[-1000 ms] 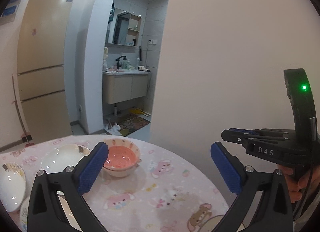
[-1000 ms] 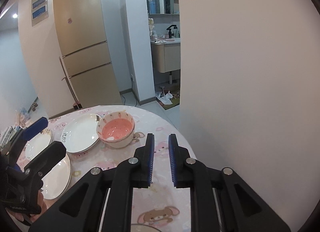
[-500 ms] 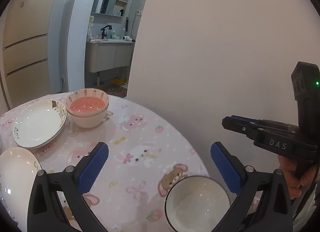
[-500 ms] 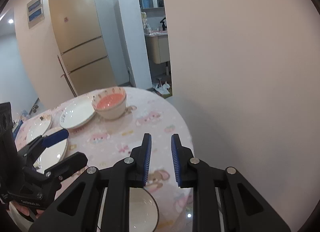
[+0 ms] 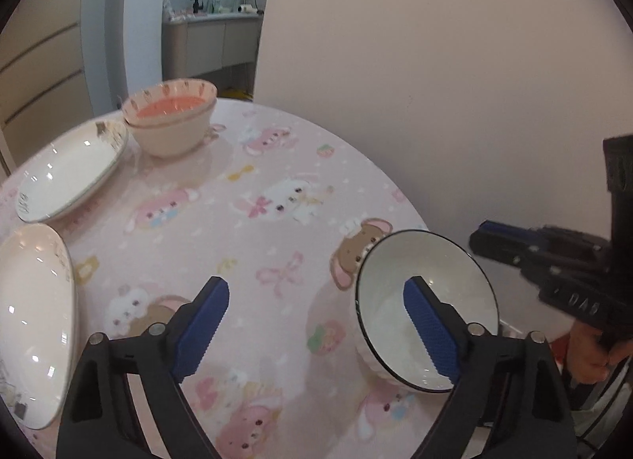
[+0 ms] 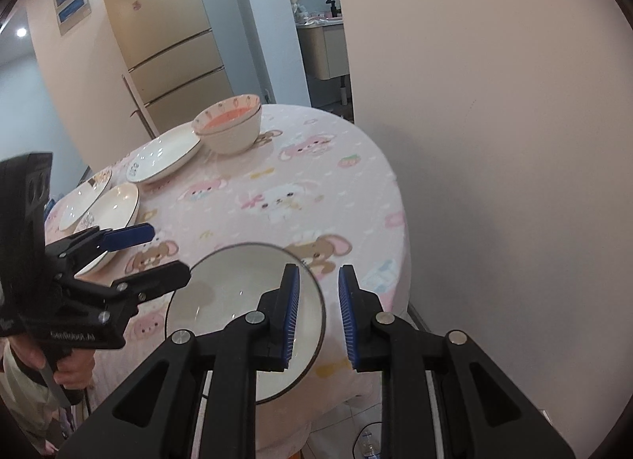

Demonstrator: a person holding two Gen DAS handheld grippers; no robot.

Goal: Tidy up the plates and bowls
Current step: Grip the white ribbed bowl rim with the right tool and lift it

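Note:
A white bowl with a dark rim [image 5: 399, 293] [image 6: 233, 289] sits at the near edge of the round table. My left gripper [image 5: 316, 328] is open wide, its right finger over the bowl's inside. My right gripper [image 6: 318, 316] is slightly open above the bowl's right rim, jaws on either side of it, holding nothing. Two stacked bowls, the top one pink inside [image 5: 170, 122] [image 6: 229, 126], stand at the far side. White plates [image 5: 71, 174] [image 6: 166, 154] lie beside them.
More plates [image 5: 31, 320] [image 6: 114, 209] lie at the table's left side. The pink cartoon tablecloth [image 5: 253, 198] [image 6: 316, 190] covers the table. A wall stands close on the right [image 6: 494, 142]. A fridge [image 6: 166, 35] and a bathroom doorway are behind.
Both grippers have tilted down and come closer to the dark-rimmed bowl. My right gripper has opened a little, and now sits over the bowl's rim.

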